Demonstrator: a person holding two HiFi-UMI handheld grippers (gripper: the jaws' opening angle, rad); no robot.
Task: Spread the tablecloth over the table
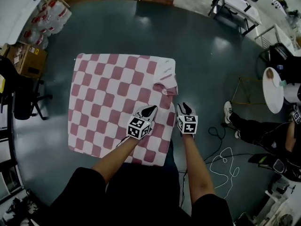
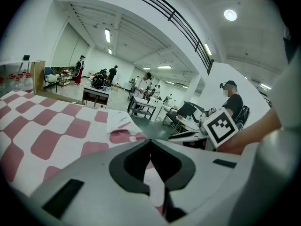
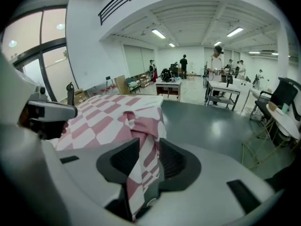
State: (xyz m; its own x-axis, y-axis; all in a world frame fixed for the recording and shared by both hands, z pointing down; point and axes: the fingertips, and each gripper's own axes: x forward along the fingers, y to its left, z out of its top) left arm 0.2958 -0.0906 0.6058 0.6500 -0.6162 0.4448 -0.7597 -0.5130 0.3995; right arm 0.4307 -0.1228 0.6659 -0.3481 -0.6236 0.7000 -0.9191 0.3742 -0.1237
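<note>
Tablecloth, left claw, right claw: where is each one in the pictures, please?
tablecloth (image 1: 108, 93), head view, flat checked part near its middle.
left claw (image 1: 150, 109), head view, between its fingertips.
right claw (image 1: 184, 106), head view, between its fingertips.

readable markings: none legible

no letters, numbers or brand names can be read in any view.

- the left cube (image 1: 139, 127) on the left gripper (image 1: 149, 108) and the right cube (image 1: 187, 124) on the right gripper (image 1: 185, 105) carry black-and-white square markers. these are block patterns only, with no characters.
- the left gripper view shows one such marker (image 2: 221, 127) on the right cube. it too carries no characters.
- the cardboard box (image 1: 29, 59) bears a yellow label (image 1: 34, 51), too small to read.
- the bottles (image 1: 51, 14) near the box bear red labels, also too small to read.
</note>
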